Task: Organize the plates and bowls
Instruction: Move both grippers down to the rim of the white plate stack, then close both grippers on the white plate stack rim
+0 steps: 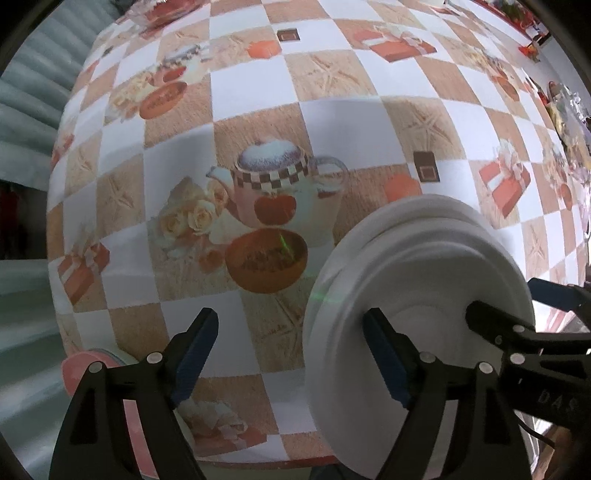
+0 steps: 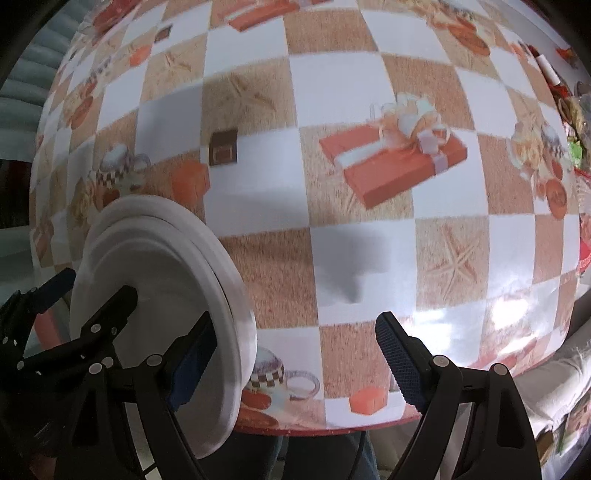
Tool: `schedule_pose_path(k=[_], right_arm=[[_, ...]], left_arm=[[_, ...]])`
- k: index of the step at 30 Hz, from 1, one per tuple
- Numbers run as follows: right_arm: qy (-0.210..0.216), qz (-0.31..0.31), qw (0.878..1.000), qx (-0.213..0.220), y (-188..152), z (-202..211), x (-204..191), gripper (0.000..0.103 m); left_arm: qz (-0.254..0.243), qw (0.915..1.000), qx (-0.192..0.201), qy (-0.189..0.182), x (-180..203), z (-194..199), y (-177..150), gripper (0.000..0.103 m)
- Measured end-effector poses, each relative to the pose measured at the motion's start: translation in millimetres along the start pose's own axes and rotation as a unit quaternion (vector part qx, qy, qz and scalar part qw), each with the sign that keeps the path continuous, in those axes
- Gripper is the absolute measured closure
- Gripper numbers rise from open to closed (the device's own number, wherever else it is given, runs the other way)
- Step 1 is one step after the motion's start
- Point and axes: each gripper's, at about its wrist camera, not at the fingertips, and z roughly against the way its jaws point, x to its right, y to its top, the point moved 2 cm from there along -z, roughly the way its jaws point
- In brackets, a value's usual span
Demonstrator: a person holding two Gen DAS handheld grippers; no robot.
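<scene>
A stack of white plates [image 1: 417, 295] stands on the checked tablecloth near the table's front edge; it also shows in the right wrist view [image 2: 162, 291]. My left gripper [image 1: 291, 350] is open, its right finger over the stack's left part, its left finger over bare cloth. My right gripper [image 2: 295, 354] is open, its left finger over the stack's right rim. In the left wrist view the right gripper's fingers [image 1: 495, 325] reach over the stack. A pink plate [image 1: 79, 369] lies at the lower left edge, partly hidden by my left finger.
The table [image 2: 332, 206] has a patterned checked cloth. Its front edge [image 2: 332, 428] runs just below my grippers. Cluttered items [image 1: 569, 122] lie at the far right. A glass dish [image 1: 162, 11] sits at the far left top.
</scene>
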Motion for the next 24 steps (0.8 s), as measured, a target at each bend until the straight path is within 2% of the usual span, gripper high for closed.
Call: schedule_pose_path(k=[8, 14, 17, 21, 24], right_arm=[[-0.006, 0.001, 0.999, 0.04, 20, 18, -8, 0.016], [0.011, 0.011, 0.999, 0.03, 21, 17, -24, 0.016], [0.015, 0.011, 0.999, 0.026, 16, 16, -30, 0.016], [0.013, 0.007, 1.0, 0.023, 12, 17, -27, 0.016], [0.01, 0.0, 1.0, 0.009, 12, 10, -24, 0.016]], left_arm=[[0.009, 0.9994, 0.034, -0.005, -12, 25, 4, 0.019], [0.0, 0.9996, 0.026, -0.013, -18, 26, -3, 0.019], [-0.004, 0.9997, 0.022, -0.013, -10, 26, -10, 0.019], [-0.004, 0.9997, 0.014, -0.018, -5, 22, -14, 0.019], [-0.006, 0.9999, 0.01, -0.008, 1, 19, -19, 0.019]])
